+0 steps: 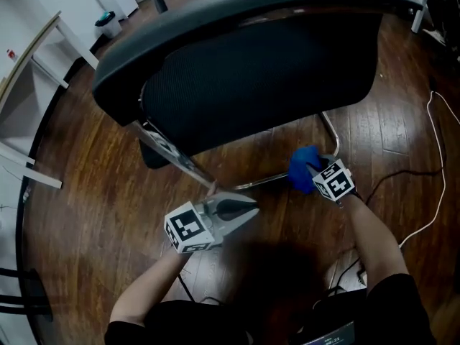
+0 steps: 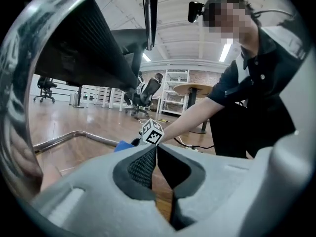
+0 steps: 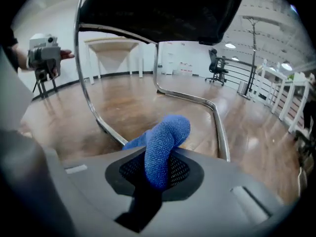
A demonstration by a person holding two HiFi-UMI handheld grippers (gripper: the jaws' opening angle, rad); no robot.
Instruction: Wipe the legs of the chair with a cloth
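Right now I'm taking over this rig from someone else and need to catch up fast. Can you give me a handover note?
Left tongs: shut, empty, close beside the slanted leg tube of the chair.
Right tongs: shut on the blue cloth, low by the floor rail. Whether the cloth touches the rail can't be told.
Done: cloth is gripped and at the frame. How much has been wiped doesn't show.
Left: rub the cloth along the metal legs.

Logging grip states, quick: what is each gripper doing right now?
Left gripper: shut, nothing between its jaws.
Right gripper: shut on the blue cloth.
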